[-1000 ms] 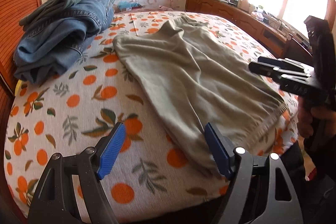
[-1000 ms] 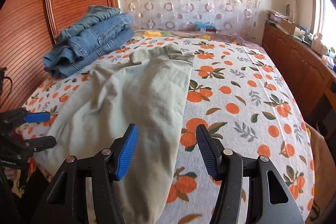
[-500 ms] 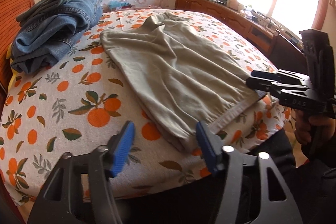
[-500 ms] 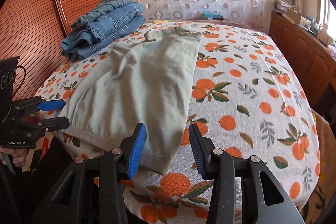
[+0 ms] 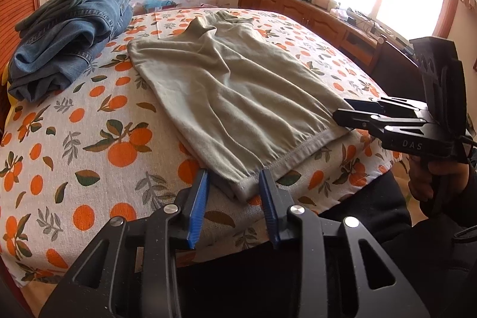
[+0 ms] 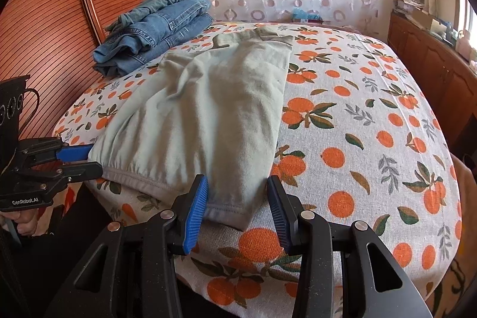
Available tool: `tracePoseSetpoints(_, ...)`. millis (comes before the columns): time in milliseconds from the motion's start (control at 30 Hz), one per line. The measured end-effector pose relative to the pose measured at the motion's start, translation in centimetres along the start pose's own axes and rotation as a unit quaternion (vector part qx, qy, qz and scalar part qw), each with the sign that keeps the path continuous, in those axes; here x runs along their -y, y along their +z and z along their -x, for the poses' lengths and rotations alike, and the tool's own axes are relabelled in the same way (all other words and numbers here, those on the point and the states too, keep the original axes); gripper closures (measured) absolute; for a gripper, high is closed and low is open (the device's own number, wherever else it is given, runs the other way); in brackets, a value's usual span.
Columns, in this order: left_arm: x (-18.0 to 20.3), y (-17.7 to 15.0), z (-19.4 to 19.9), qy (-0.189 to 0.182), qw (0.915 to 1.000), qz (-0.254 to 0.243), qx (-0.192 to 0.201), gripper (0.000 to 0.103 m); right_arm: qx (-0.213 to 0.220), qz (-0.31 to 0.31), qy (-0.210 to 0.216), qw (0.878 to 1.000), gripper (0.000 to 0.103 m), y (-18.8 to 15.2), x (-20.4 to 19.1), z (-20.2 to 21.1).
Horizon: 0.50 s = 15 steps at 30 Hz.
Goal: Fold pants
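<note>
The left gripper [image 5: 234, 192] and right gripper [image 6: 237, 198] each stand parted around a near waistband corner of the beige pants [image 5: 238, 97], not clamped; the pants lie flat on the orange-print bed [image 6: 372, 124], beside folded jeans [image 5: 71, 29]

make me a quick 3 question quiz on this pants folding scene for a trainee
1. True or false: both grippers are open.
2. Which part of the khaki pants does the left gripper straddle? A) the far end B) a near waistband corner C) the middle
3. What lies beside the khaki pants near the headboard?

Key
1. True; the right gripper also straddles a near corner with its jaws apart.
2. B
3. A stack of folded jeans on the bedspread.
</note>
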<state>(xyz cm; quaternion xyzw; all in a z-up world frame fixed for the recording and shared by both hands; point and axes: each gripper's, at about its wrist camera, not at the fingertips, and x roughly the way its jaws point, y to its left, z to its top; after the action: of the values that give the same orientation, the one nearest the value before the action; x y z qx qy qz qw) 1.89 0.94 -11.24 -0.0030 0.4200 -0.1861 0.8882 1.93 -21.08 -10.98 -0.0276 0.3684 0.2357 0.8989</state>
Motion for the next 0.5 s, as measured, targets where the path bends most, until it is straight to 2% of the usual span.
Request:
tracePoseSetpoints(100,0.06,-0.06,-0.01,0.002,1.0000,-0.001,0.001,0.067,-0.001,0.002,0.001,1.000,0.060,-0.17,-0.12,0.19)
tracePoseSetpoints(167,0.11,-0.05,-0.04,-0.003,1.0000,-0.003,0.001,0.073,-0.001,0.001,0.003,1.000,0.060,-0.19,-0.07,0.26)
tracePoseSetpoints(300,0.14,-0.06,-0.04,-0.005,1.0000,-0.002,0.001,0.077,-0.002,0.002,0.011,1.000,0.071,-0.32,-0.12,0.44)
tracePoseSetpoints(433,0.19,-0.12,-0.03,-0.008,1.0000,0.002,0.001,0.080,-0.003,0.002,0.014,1.000,0.077,-0.33,-0.07,0.45)
tracePoseSetpoints(500,0.21,-0.14,-0.01,-0.009,1.0000,0.002,0.002,0.083,-0.002,0.002,0.016,1.000,0.086,-0.32,-0.03,0.53)
